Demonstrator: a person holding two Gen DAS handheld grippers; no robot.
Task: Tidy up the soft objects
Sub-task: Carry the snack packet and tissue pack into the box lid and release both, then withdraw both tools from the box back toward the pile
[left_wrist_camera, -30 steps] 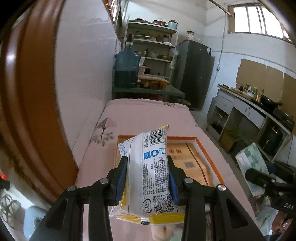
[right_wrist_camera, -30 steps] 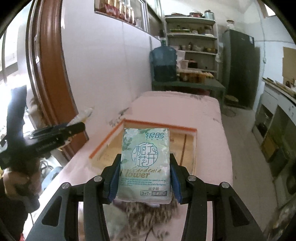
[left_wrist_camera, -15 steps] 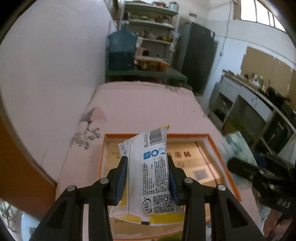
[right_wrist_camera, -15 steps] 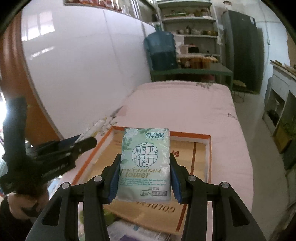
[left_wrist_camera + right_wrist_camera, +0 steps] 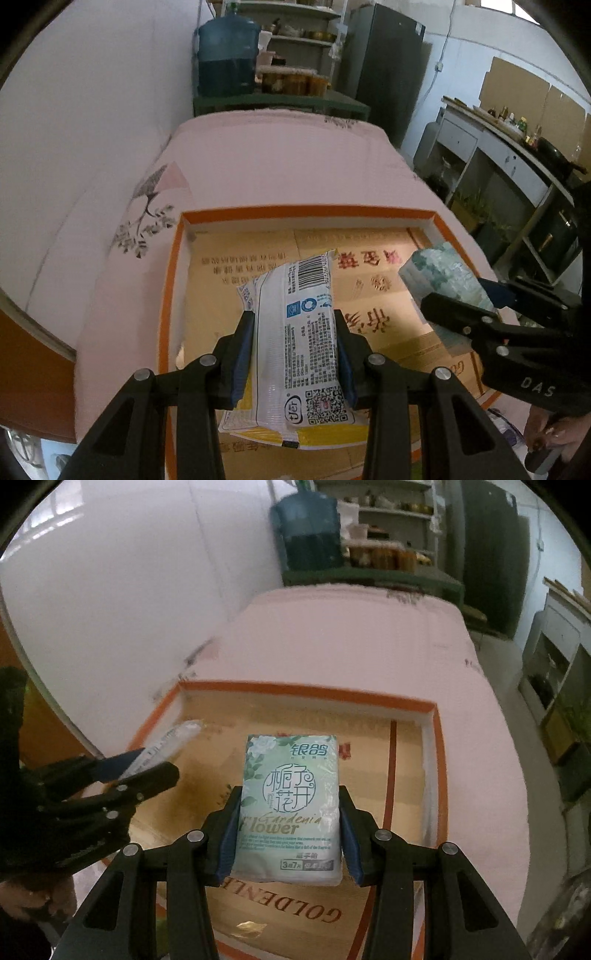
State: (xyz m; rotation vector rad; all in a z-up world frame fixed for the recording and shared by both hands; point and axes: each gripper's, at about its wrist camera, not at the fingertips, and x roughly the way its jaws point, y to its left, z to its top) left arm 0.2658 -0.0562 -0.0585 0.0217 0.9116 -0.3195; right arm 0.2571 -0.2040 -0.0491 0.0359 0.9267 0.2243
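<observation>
My left gripper [image 5: 293, 334] is shut on a white and yellow tissue pack [image 5: 301, 347] and holds it above the left half of the orange-rimmed cardboard tray [image 5: 306, 213]. My right gripper [image 5: 290, 812] is shut on a green Gardenia Flower tissue pack [image 5: 291, 805] and holds it above the same tray [image 5: 306, 690]. The right gripper and its green pack [image 5: 441, 278] show at the right of the left wrist view. The left gripper [image 5: 147, 768] and the edge of its pack [image 5: 168, 740] show at the left of the right wrist view.
The tray lies on a pink-covered table [image 5: 280, 147] against a white wall [image 5: 92, 110]. A blue water jug [image 5: 225, 59] and shelves stand beyond the table's far end. A counter [image 5: 498, 147] runs along the right.
Both grippers have moved forward and tilted down with their packs, from short of the tray to above its floor. The tray now fills the lower part of both views.
</observation>
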